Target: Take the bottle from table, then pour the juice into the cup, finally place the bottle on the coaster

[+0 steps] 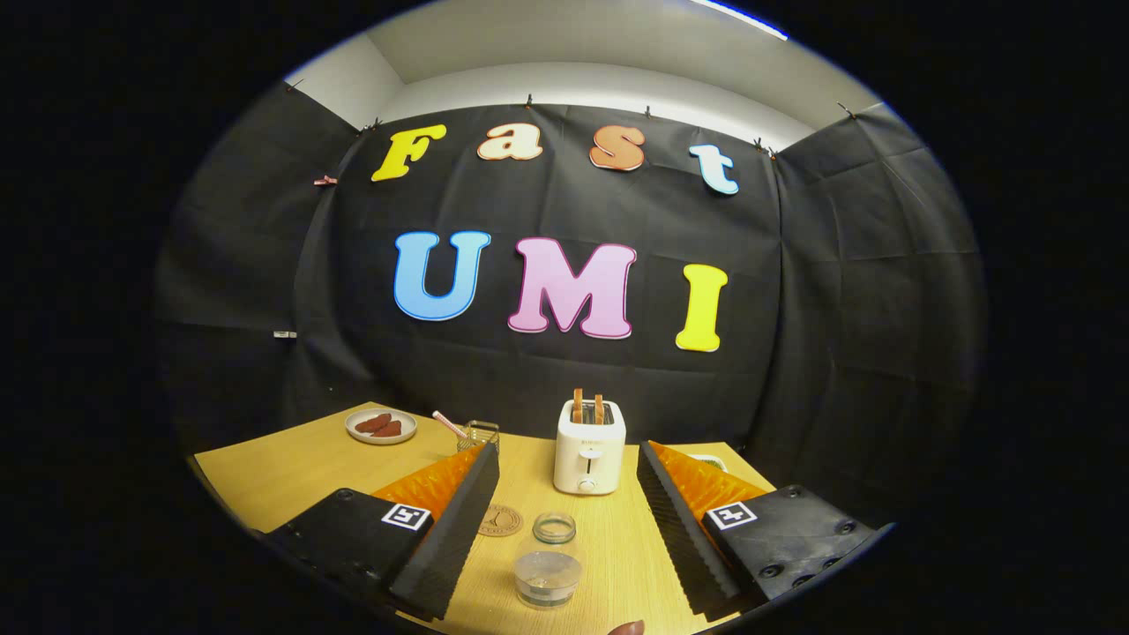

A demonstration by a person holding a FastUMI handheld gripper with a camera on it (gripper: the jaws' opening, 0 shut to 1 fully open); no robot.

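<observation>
Claw [569,494] spread wide, bottle [549,561] between fingers untouched, coaster [501,520] half-hidden behind left finger

Booth interior, seen over your table toward the back wall.

You face black cloth [564,370] hung as the booth's wall, creased, clipped along its top edge and wrapping round on both sides. Above it you see a white room wall [600,88] and a pale ceiling, with a strip of bright light [741,18] up at the right. Below, a light wooden table [291,476] with visible grain runs back to the cloth. A white toaster [589,457] with two slices standing in its slots sits near the table's far edge; a small plate [381,426] of reddish-brown food lies off to its left.
</observation>
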